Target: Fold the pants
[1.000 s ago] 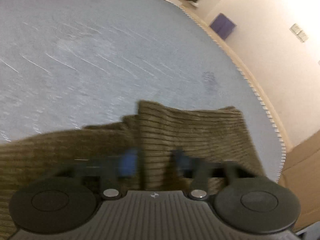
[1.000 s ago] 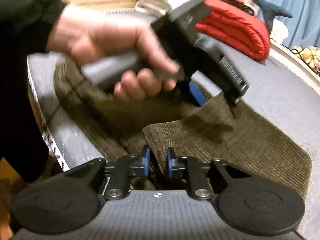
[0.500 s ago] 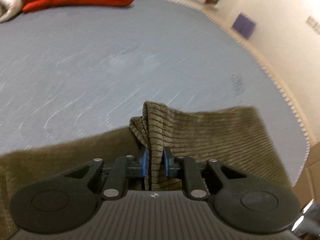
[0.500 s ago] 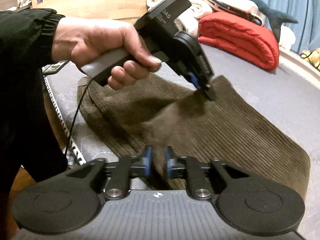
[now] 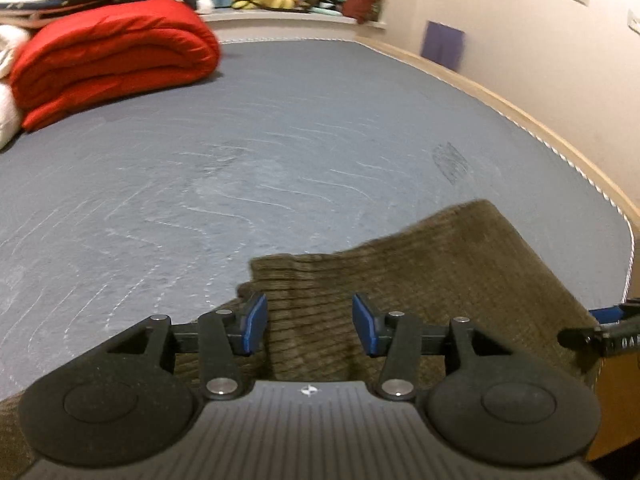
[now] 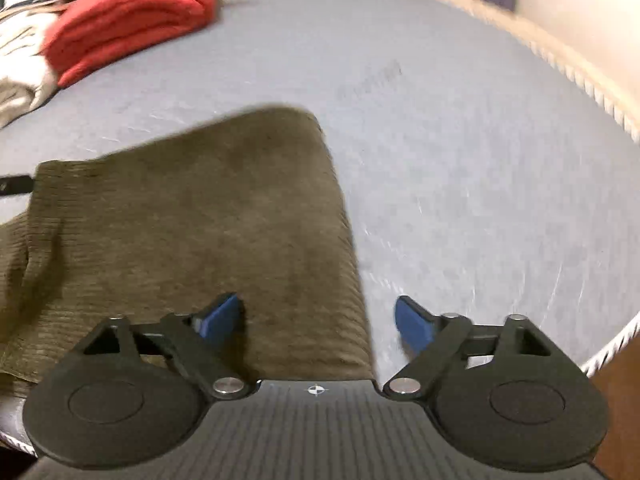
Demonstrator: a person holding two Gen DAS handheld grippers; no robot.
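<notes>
The pants [image 6: 192, 216], olive-brown corduroy, lie flat on the grey bed [image 5: 280, 152] in what looks like a folded stack, close to the bed's near edge and toward its right-hand corner. The left gripper [image 5: 306, 328] hangs just above the cloth with its blue pads spread apart and nothing between them but the ribbed surface below; it holds no fabric. The right gripper [image 6: 320, 320] is likewise spread wide and empty, straddling the stack's right-hand edge: its left pad sits over corduroy, its right pad over bare bed.

From the right wrist view the stack's long axis runs away from the gripper toward the far side of the bed, with a clean right edge and a squared far corner. The left side looks looser, with a soft ridge and rumpled layers. The cloth lies directly ahead of and under both grippers, so neither needs much reach; the right one seems better placed for the straight edge, the left for the bunched part.

A folded red quilt [image 5: 108, 56] sits well apart at the bed's far left corner.
</notes>
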